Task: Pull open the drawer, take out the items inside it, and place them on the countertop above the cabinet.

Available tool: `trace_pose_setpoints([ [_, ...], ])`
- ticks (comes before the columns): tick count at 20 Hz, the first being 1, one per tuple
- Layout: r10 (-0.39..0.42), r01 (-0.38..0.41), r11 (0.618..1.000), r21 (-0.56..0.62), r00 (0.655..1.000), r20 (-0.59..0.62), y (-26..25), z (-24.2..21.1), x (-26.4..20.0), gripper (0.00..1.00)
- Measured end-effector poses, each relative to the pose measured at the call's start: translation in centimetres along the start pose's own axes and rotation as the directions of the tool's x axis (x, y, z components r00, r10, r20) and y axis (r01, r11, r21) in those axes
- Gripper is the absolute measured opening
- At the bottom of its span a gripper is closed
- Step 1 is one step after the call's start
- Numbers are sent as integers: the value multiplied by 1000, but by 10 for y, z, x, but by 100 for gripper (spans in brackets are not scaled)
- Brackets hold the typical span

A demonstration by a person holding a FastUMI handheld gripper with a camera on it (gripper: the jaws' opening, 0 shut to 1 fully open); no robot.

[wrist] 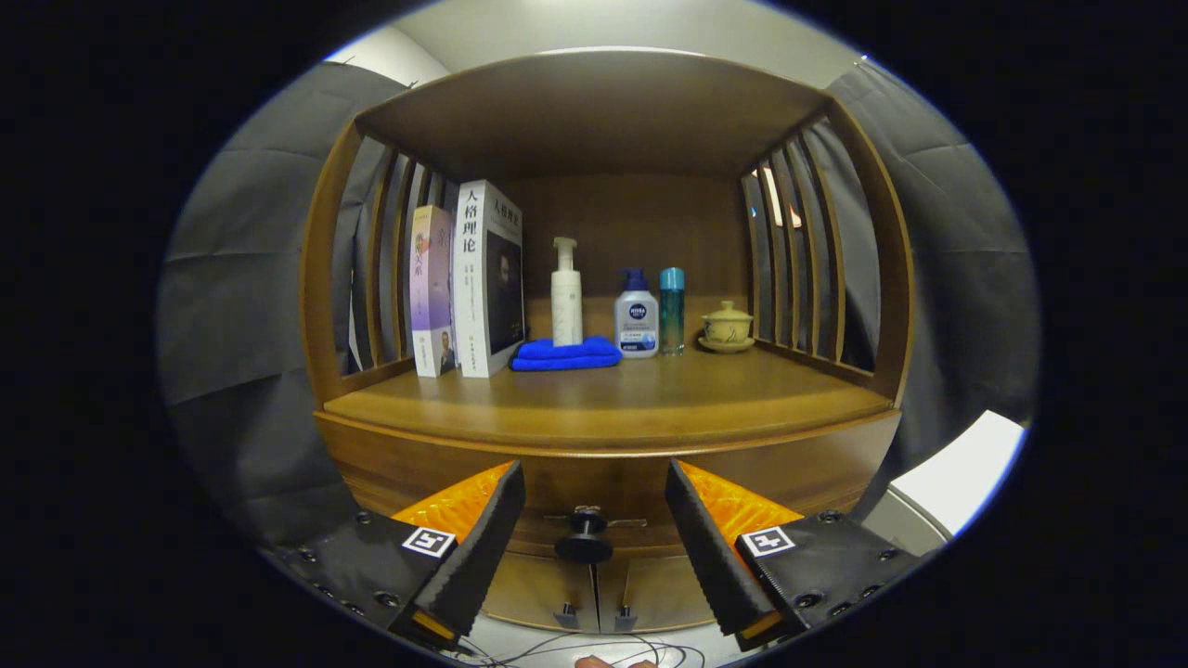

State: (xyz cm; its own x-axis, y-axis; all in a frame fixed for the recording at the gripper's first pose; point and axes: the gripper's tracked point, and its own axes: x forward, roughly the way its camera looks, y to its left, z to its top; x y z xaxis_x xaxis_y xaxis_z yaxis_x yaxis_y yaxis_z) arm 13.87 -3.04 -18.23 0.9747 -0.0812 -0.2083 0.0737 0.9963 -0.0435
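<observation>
gripper (594, 520) jaws spread wide, gripping nothing, with the drawer knob (584, 538) between them and apart from both. drawer (594, 482) closed beneath the worktop (603, 404); books (469, 278), blue cloth (566, 353), bottles (637, 320) and lidded cup (727, 327) stand at the back.

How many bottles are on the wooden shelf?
3: a white pump bottle behind the blue cloth, a blue-capped bottle beside it, then a teal bottle. Open gripper faces the drawer knob.

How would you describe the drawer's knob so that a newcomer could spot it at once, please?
Start at the wooden cabinet's countertop. Below its front edge runs the closed drawer, and the dark round knob juts from its middle, between the open gripper fingers, unlike the two small handles lower down.
</observation>
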Motion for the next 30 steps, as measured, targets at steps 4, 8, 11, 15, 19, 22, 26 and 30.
trace_pose_setpoints([
  [4, -44, 43, 999, -23, 999, -19, -4, -26, 13, 96],
  [8, -25, 24, 999, -26, 999, -43, 2, -44, 20, 96],
  [11, -20, 18, 999, -32, 998, -51, 7, -54, 24, 96],
  [15, -14, 11, 999, -41, 998, -57, 10, -64, 27, 95],
  [19, -23, 20, 998, -65, 999, -44, 7, -63, 27, 75],
  [22, -15, 10, 997, -82, 998, -57, 9, -63, 26, 55],
  [26, 3, -6, 999, -49, 998, -68, 10, -64, 30, 31],
  [30, 8, -11, 999, -50, 997, -74, 9, -65, 28, 31],
])
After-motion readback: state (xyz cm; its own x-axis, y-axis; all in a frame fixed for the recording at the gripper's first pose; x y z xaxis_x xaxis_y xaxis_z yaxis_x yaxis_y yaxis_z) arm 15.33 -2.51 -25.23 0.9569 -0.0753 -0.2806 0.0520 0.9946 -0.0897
